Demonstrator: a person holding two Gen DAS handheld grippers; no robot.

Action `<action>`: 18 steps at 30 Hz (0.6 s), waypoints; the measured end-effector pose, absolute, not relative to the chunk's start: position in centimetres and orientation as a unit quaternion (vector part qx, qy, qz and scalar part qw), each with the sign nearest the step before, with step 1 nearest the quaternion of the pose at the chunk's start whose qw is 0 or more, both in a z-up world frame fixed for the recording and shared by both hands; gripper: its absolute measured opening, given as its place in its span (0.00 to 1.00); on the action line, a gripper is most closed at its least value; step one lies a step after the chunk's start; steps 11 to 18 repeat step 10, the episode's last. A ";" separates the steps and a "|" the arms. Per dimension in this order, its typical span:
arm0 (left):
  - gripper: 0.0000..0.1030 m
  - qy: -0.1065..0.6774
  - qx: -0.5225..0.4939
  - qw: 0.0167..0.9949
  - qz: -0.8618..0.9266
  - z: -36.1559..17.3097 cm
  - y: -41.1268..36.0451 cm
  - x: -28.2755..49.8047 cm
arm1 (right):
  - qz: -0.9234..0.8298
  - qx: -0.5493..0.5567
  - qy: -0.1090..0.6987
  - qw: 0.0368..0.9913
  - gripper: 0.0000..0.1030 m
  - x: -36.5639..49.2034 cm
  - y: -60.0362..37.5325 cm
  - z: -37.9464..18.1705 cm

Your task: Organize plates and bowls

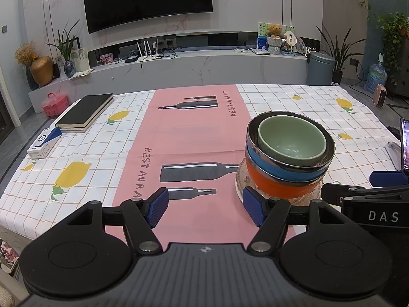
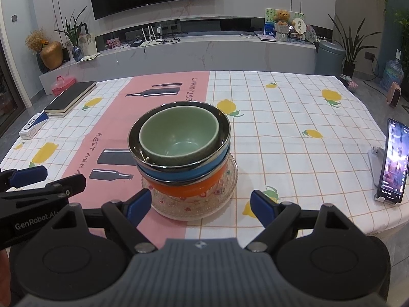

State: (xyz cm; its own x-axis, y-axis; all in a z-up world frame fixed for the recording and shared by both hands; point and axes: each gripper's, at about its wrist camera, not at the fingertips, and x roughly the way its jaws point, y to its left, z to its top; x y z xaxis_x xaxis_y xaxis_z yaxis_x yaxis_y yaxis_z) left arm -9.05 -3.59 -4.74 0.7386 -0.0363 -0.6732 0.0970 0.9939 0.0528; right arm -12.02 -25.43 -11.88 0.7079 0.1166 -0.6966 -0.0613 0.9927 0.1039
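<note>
A green bowl (image 2: 179,138) sits nested in a blue bowl with a steel rim (image 2: 184,175), which sits in an orange bowl (image 2: 189,189), all on a clear glass plate (image 2: 225,192) above a white plate. The stack shows in the left wrist view too, with the green bowl (image 1: 291,140) on top and the orange bowl (image 1: 276,186) below. My left gripper (image 1: 204,207) is open and empty, left of the stack. My right gripper (image 2: 202,204) is open and empty, just in front of the stack.
A black notebook (image 1: 84,112) and a small white and blue box (image 1: 43,143) lie at the table's far left. A phone on a stand (image 2: 391,161) is at the right edge. The tablecloth (image 2: 294,128) has a pink middle strip.
</note>
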 end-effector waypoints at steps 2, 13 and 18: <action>0.76 0.360 0.042 0.931 -0.036 -4.7 -3.6 -9.1 | 0.048 0.037 0.379 0.923 0.81 -12.0 -25.4 -11.9; 0.76 0.359 0.042 0.932 -0.038 -4.9 -3.5 -8.8 | 0.048 0.036 0.381 0.923 0.81 -11.8 -25.5 -12.1; 0.76 0.359 0.042 0.932 -0.038 -4.9 -3.5 -8.8 | 0.048 0.036 0.381 0.923 0.81 -11.8 -25.5 -12.1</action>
